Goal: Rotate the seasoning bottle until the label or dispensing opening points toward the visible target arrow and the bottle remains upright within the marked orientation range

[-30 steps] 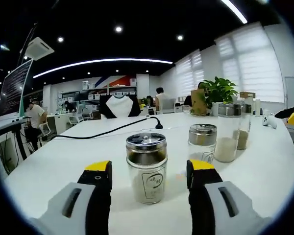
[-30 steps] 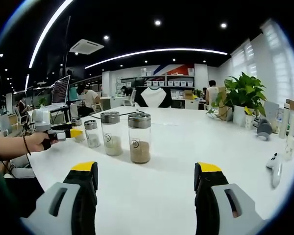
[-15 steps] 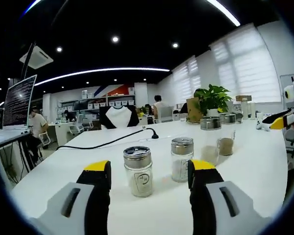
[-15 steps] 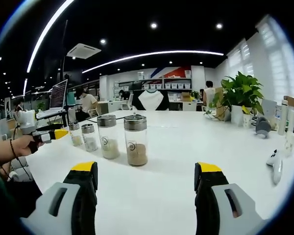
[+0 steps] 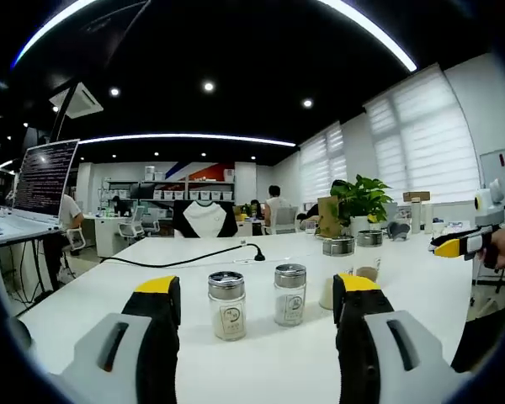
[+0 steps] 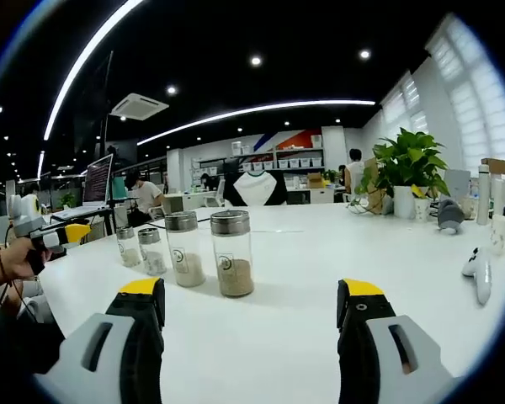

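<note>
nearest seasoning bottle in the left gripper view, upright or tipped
Upright: the nearest seasoning bottle stands on its base on the white table, metal cap on top, label facing the camera.

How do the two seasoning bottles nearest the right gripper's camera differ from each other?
The nearest bottle holds brown seasoning; the second bottle holds a paler, beige one. The nearest bottle's fill sits slightly lower than the second bottle's. Both stand upright on the white table, with clear glass, metal lids and small round labels.
</note>
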